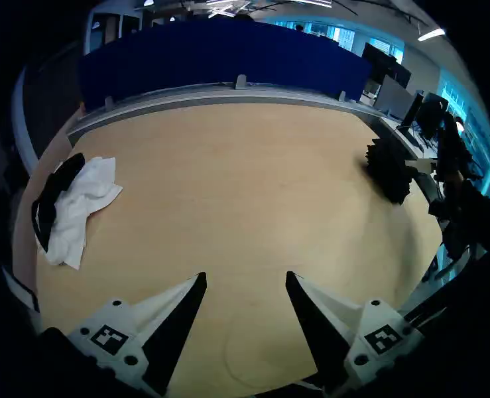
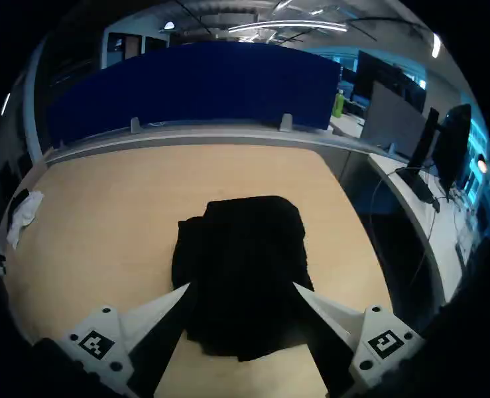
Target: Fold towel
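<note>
A crumpled black towel [image 2: 245, 259] lies on the wooden table [image 2: 112, 199], right in front of my right gripper [image 2: 241, 290]. That gripper is open, its fingers wide apart over the towel's near part. The same black towel [image 1: 389, 171] sits near the table's right edge in the left gripper view. A white towel [image 1: 79, 202] with a black cloth [image 1: 54, 192] draped on it lies at the left side; it appears small as the white towel [image 2: 22, 213] in the right gripper view. My left gripper [image 1: 245, 275] hovers open over bare tabletop, nothing between its fingers.
A blue partition [image 1: 218, 56] with a grey rail runs along the table's far edge. Monitors [image 2: 443, 142] and cables stand on the neighbouring desk to the right. A person's dark sleeve [image 1: 463, 205] is at the table's right edge.
</note>
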The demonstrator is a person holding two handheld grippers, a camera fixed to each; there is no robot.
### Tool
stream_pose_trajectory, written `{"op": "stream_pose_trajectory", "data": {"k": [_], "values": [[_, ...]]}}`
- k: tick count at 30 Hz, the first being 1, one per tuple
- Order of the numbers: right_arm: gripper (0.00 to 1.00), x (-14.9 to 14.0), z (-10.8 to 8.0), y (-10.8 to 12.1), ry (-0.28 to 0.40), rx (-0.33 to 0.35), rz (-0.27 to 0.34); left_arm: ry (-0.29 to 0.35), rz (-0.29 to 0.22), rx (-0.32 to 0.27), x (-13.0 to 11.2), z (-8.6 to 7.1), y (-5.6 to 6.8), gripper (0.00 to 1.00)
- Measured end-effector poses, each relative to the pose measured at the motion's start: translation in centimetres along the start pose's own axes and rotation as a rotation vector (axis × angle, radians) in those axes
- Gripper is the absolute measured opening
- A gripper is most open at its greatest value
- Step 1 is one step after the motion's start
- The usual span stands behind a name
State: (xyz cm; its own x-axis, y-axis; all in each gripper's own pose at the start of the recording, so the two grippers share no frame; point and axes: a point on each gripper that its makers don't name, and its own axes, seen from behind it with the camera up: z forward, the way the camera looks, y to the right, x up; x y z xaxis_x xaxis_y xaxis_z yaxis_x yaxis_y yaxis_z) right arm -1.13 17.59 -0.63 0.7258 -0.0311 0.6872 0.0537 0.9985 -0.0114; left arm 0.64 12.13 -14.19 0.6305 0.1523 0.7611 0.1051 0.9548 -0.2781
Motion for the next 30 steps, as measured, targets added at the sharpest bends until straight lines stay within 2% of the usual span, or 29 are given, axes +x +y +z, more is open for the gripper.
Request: {"op": "stream_pose_trajectory", "data": {"k": [18, 24, 30], "values": [[1.00, -2.8, 1.9, -1.7, -0.055, 0.004, -0.046, -0.002, -0.012, 0.010, -0.5, -0.1, -0.7, 0.88], [1.00, -4.1, 2.6, -1.7, -0.074, 0.006, -0.052, -0.003, -0.012, 0.011, -0.7, -0.2, -0.8, 0.88], [1.00, -4.2, 2.8, -1.6, -0.070, 0.012, -0.046, -0.005, -0.011, 0.011, -0.8, -0.3, -0.8, 0.88]]}}
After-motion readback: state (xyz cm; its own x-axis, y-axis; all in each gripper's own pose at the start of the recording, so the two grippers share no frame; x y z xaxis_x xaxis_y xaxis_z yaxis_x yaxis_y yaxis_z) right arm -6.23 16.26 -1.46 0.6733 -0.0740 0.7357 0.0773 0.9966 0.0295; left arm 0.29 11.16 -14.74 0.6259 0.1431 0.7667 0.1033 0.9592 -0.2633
